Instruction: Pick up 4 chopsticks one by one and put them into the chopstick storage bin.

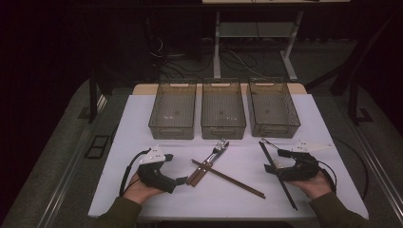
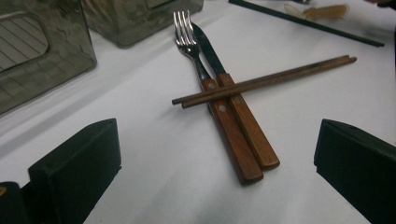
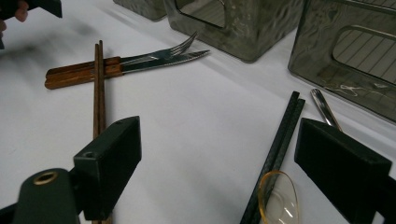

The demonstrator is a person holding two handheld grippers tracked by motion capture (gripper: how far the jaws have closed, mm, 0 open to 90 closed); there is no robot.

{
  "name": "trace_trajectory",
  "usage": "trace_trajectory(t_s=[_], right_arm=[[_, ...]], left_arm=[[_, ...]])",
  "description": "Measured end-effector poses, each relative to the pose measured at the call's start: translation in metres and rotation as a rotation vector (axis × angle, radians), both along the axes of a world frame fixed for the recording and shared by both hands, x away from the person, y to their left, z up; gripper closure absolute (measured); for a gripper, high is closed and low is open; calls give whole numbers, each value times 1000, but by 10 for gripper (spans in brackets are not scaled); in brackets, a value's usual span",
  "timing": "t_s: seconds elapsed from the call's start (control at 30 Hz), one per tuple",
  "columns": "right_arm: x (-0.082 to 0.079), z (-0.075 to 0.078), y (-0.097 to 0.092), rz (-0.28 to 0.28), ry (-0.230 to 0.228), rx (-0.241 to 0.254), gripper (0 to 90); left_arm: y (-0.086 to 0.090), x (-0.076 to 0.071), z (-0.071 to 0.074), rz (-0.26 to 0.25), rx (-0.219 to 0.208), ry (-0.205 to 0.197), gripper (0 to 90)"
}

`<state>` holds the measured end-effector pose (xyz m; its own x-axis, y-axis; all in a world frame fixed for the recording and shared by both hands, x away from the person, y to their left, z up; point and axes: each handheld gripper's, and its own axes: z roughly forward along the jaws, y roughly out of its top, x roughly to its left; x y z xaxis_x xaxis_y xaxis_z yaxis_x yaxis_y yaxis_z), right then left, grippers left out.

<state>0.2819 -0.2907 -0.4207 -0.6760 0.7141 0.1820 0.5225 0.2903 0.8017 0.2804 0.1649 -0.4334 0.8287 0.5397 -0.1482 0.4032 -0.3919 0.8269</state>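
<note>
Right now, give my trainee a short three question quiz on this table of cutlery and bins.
1. How many clear bins stand in the row at the far side of the table?
2. True or false: the brown chopsticks lie across the wooden handles of the fork and knife.
3. Which lies beside the black chopsticks: A, a clear spoon; B, a cup; C, a plate?
Key: 1, three. 2, true. 3, A.
</note>
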Motion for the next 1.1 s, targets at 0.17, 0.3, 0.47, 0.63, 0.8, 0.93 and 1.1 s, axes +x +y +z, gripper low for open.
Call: trace_trajectory(t_s=[0.17,0.3,0.47,0.63,0.8,0.93,1.1], right_arm=[[6,3,-2,-23,6,2,185],[12,4,-5,-38,18,9,231],[21,6,-4,-42,29,-1,303],[28,11,1,-36,22,-8,355],[38,11,4,-38,29,-16,400],[46,11,4,-48,29,-14,449],[55,11,4,-61,30,-31,535]], left_arm=[[-1,-1,0,-2,2,-4,0],[-2,-1,1,2,-8,-4,0],[-3,-3,1,-4,0,-12,0],[-5,-2,1,-10,6,-11,0],[-5,-3,1,-9,14,-12,0],[-3,-4,1,0,6,-11,0],[-3,-5,1,-5,7,-15,0]])
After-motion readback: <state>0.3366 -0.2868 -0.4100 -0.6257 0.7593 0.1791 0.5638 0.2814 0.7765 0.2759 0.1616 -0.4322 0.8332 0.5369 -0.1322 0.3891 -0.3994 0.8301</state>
